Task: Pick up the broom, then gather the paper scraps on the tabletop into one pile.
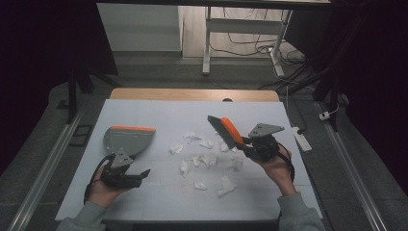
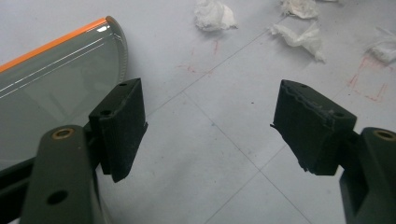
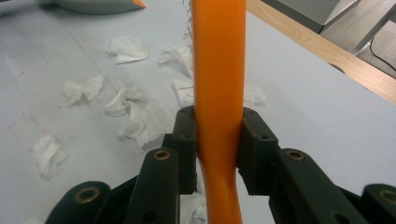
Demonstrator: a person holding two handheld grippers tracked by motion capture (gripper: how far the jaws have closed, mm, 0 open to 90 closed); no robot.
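A grey dustpan [image 1: 129, 138] with an orange lip lies flat on the left of the white mat; in the left gripper view the dustpan [image 2: 51, 84] lies just left of the left jaw. My left gripper [image 1: 140, 174] hovers low at its near side, open, with only bare mat between the jaws of the left gripper [image 2: 208, 128]. My right gripper [image 1: 248, 143] is shut on the orange handle of a brush [image 1: 226, 131], bristle head raised toward the far left. In the right gripper view, the pads of the right gripper [image 3: 218, 140] pinch the brush handle [image 3: 219, 70]. Several crumpled paper scraps [image 1: 204, 159] litter the mat between the hands.
More paper scraps [image 3: 135, 112] lie under and left of the brush, others ahead of the left gripper [image 2: 214, 15]. The table's wooden far edge [image 1: 192, 94] borders the mat. A white power strip [image 1: 300, 137] lies off the right edge on the floor.
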